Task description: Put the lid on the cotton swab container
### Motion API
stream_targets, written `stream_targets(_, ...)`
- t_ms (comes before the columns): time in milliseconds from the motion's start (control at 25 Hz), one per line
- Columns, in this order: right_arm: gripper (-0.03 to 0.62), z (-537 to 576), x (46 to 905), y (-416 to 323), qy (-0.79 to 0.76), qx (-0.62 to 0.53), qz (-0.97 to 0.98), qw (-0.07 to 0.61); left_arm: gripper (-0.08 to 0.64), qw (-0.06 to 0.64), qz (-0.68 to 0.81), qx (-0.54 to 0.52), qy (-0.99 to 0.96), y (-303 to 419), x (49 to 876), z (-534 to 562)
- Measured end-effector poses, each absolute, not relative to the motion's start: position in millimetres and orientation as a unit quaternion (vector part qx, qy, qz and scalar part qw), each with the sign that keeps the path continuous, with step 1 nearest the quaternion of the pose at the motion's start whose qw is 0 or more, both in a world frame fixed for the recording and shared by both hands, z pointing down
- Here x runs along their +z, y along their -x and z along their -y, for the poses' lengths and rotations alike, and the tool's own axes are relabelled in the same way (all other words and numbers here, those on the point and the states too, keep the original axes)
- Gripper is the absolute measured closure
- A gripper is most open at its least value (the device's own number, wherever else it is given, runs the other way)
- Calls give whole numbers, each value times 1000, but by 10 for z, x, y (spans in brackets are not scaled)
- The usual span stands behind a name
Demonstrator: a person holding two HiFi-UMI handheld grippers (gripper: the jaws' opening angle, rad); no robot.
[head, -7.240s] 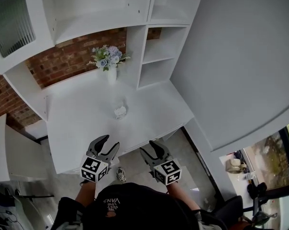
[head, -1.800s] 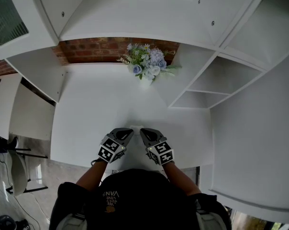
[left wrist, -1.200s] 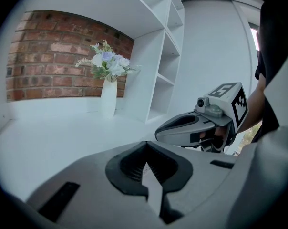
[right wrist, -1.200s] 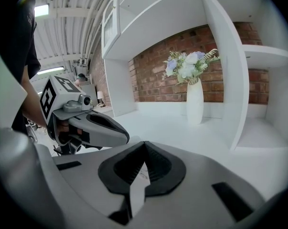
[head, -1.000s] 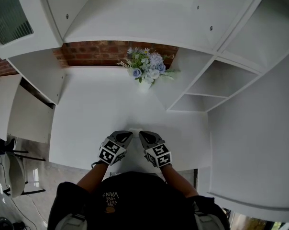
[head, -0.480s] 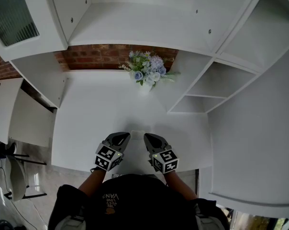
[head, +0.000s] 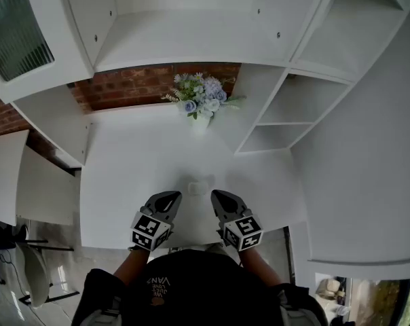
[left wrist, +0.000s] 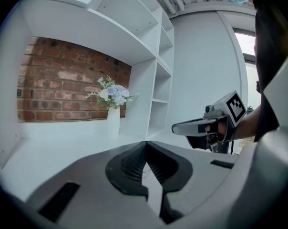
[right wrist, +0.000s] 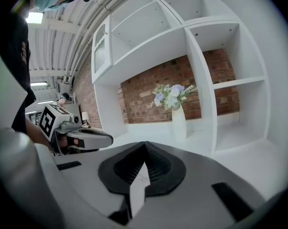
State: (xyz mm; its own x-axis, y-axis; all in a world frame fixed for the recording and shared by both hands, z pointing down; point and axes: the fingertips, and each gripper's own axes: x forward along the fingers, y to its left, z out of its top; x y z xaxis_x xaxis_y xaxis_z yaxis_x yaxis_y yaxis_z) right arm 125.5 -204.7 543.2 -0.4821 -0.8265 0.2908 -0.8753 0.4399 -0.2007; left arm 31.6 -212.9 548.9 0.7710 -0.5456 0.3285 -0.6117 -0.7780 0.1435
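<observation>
**Inspector:** Starting at the left. What is the left gripper [head: 167, 197] doing?

**Assistant:** It is hovering over the near edge of the white desk [head: 123, 168]. Its jaws are pressing together with nothing between them.

**Inspector:** And in the middle?

**Assistant:** The cotton swab container [head: 200, 184] is sitting on the desk just ahead of both tips, between them and touching neither. It is showing only as a small pale shape. I cannot tell whether its lid is seated. The vase of flowers [head: 199, 106] is standing well behind it at the back wall.

**Inspector:** The right side?

**Assistant:** The right gripper [head: 221, 197] is mirroring the left, with its jaws closed together and carrying nothing.

**Inspector:** Which step is in hand?

**Assistant:** I am judging this to be the close of the task. Both tools are empty, and I am seeing no loose lid on the desk.

**Inspector:** What is the next move calling for?

**Assistant:** If the lid is sitting crooked, a light press from above is needed. Otherwise the grippers only need to draw clear without nudging the container.

**Inspector:** What is differing from a second ago?

**Assistant:** Then the two tips were meeting right at the container. Now they are spreading apart and pulling back towards the person, leaving it standing free.
</observation>
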Motion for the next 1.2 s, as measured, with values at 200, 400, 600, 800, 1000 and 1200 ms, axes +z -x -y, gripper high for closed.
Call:
stream_targets(200, 592, 1846, 5322, -1238, -536, 158, 827, 62, 554, 108, 287, 139, -942, -213, 5430, 1974)
stream_targets(400, 592, 1642, 5216, -1192, -565, 148, 810, 54, 554, 90, 259, 143, -951, -106, 5379, 1828)
stream_targets(600, 592, 1450, 5180, -1155, -592, 138, 792, 49, 554, 82, 244, 136, -957, -8, 5338, 1717)
stream_targets(800, 592, 1272, 5149, -1118, -614, 133, 777, 43, 554, 75, 227, 129, -962, 62, 5328, 1605)
stream_targets(1000, 592, 1125, 5104, -1029, -629, 127, 766, 39, 554, 68, 209, 126, -967, 140, 5311, 1491)
stream_targets(1200, 594, 1036, 5107, -957, -640, 121, 757, 41, 554, 66, 201, 128, -969, 212, 5331, 1436)
